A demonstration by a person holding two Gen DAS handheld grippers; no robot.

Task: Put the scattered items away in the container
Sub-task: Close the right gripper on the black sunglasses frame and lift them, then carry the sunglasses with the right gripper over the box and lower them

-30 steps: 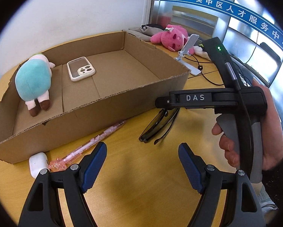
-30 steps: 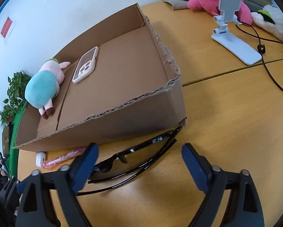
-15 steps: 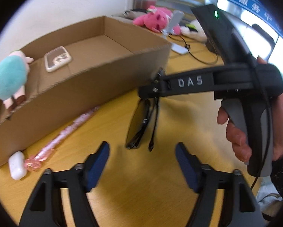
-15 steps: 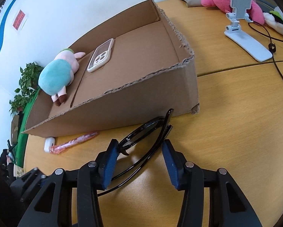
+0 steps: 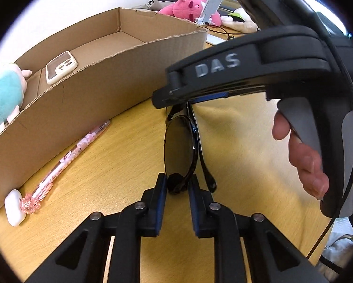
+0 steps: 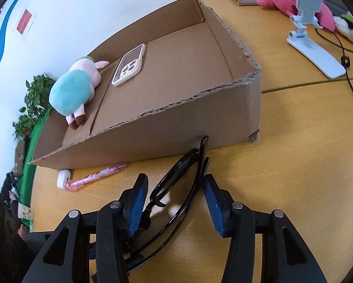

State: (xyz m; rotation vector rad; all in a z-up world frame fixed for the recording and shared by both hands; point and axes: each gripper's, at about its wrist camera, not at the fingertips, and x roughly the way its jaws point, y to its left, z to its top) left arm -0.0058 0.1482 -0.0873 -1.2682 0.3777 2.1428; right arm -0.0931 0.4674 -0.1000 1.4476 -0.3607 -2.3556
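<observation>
Two grippers meet on one pair of sunglasses (image 5: pixel 180 151) on your desk (image 5: pixel 119 160): your left gripper (image 5: pixel 176 184) pinches its end, your right gripper (image 6: pixel 174 194) clasps the folded frame beside the cardboard box (image 6: pixel 200 115).

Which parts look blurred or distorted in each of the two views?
Left wrist view: the right tongs' body and the hand are close and soft; the box edge bows from the fisheye. Right wrist view: mostly sharp; the box looks wedge-shaped, and the corners are black.

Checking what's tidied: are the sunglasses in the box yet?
Not yet. The sunglasses are outside the cardboard box, over the table, with both grippers at them.
</observation>
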